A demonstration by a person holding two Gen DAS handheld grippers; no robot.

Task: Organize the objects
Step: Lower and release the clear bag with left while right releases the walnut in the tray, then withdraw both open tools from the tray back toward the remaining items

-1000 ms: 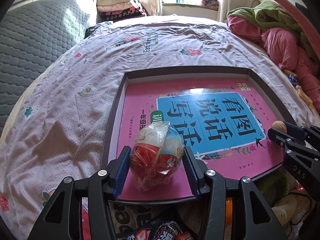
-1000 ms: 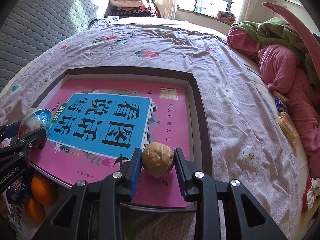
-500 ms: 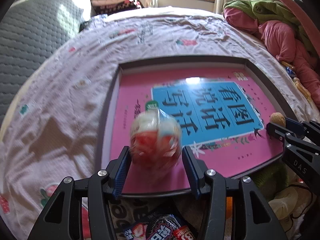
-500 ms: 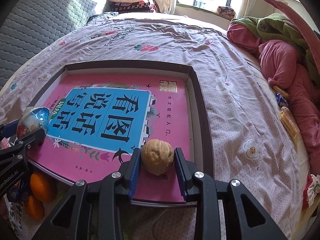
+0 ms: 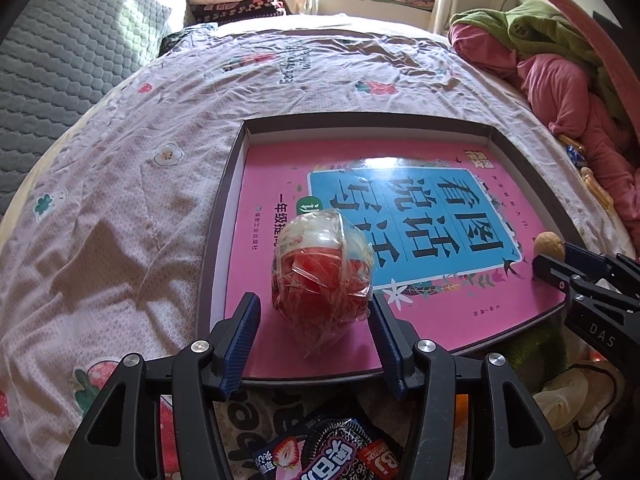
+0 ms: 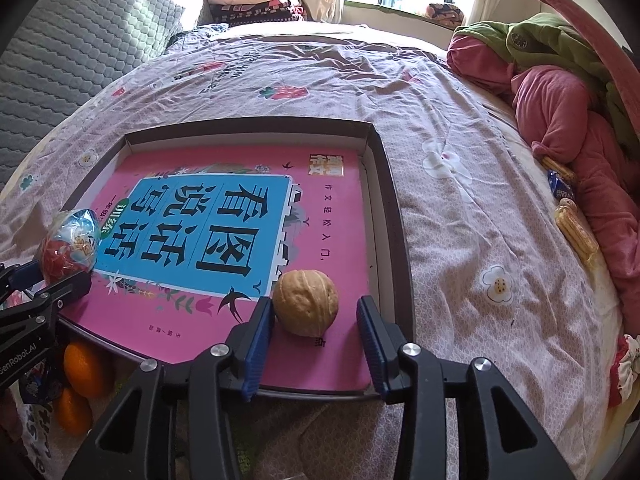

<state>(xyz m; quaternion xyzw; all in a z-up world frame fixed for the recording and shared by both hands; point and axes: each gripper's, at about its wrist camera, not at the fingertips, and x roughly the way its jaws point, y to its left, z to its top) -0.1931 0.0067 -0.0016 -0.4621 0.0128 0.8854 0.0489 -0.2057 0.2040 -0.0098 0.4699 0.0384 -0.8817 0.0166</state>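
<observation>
Both grippers, left (image 5: 314, 322) and right (image 6: 316, 320), are opening now, releasing your wrapped egg (image 5: 322, 270) and walnut (image 6: 306, 302), gripped earlier, at six o'clock on the book (image 6: 336, 208).

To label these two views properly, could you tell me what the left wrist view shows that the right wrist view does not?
Only the left wrist view shows the strawberry snack packet under the left gripper.

Only the right wrist view shows two oranges below the box edge.

Both show the pink book in the shallow box, the wrapped egg and the walnut, each between opening jaws; the right gripper has released the walnut.
</observation>
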